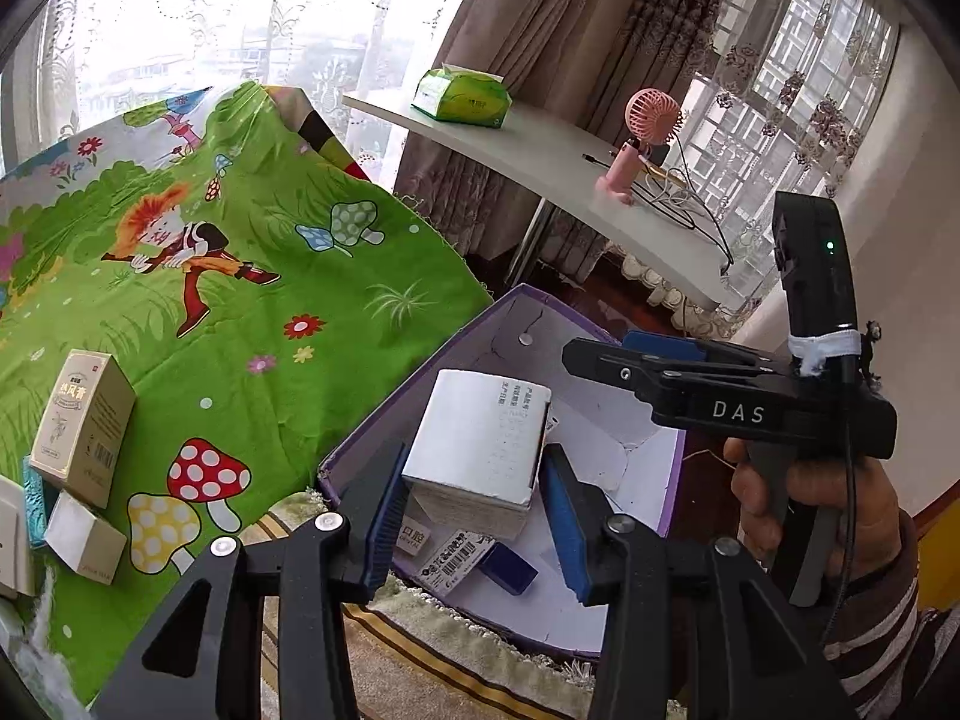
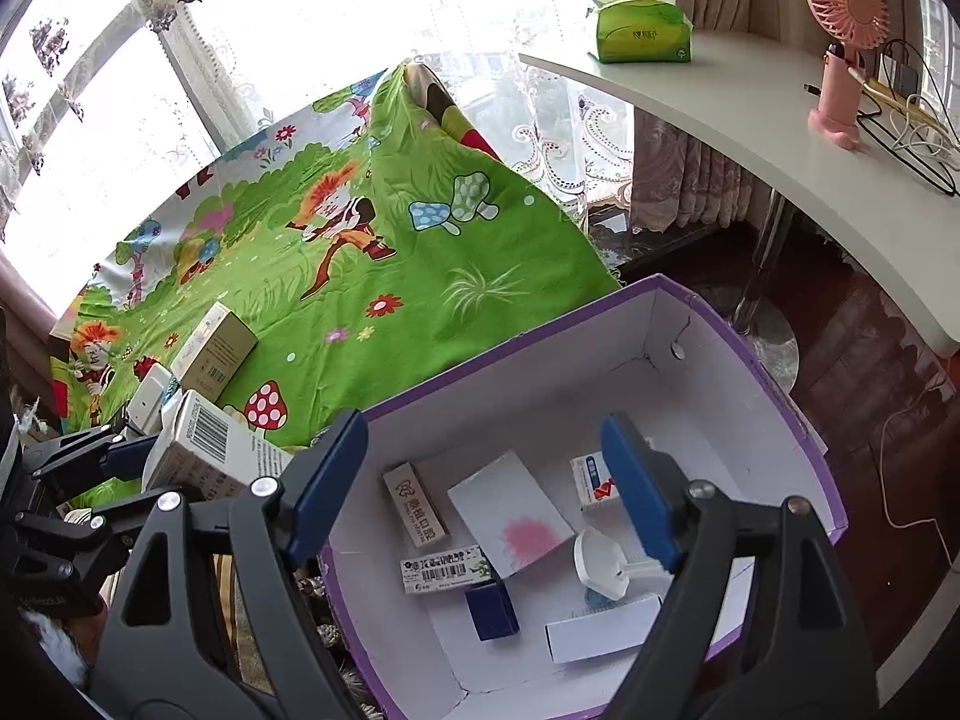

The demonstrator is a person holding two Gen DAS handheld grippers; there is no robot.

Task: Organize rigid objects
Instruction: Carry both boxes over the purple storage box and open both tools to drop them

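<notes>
My left gripper [image 1: 477, 456] is shut on a white carton [image 1: 480, 450], its blue pads pressing both sides. It hangs over the near left corner of the purple-edged cardboard box [image 1: 675, 480]. My right gripper [image 2: 483, 426] stands open above the same box [image 2: 750, 420], with nothing between its pads. Inside lie a tan narrow carton [image 2: 417, 507], a white card with a pink blotch [image 2: 510, 516], a barcode carton [image 2: 447, 567], a dark blue box [image 2: 492, 606] and a white scoop [image 2: 600, 558]. A hand holds the right gripper [image 1: 606, 348] at the right of the left wrist view.
More cartons stand on the green cartoon cloth [image 1: 252, 276]: a tall beige one [image 1: 84, 426] and a small white one [image 1: 84, 531]. Behind is a white table [image 2: 750, 120] with a green tissue pack [image 2: 642, 30], a pink fan [image 2: 840, 60] and cables. A striped rug [image 1: 456, 648] lies under the box.
</notes>
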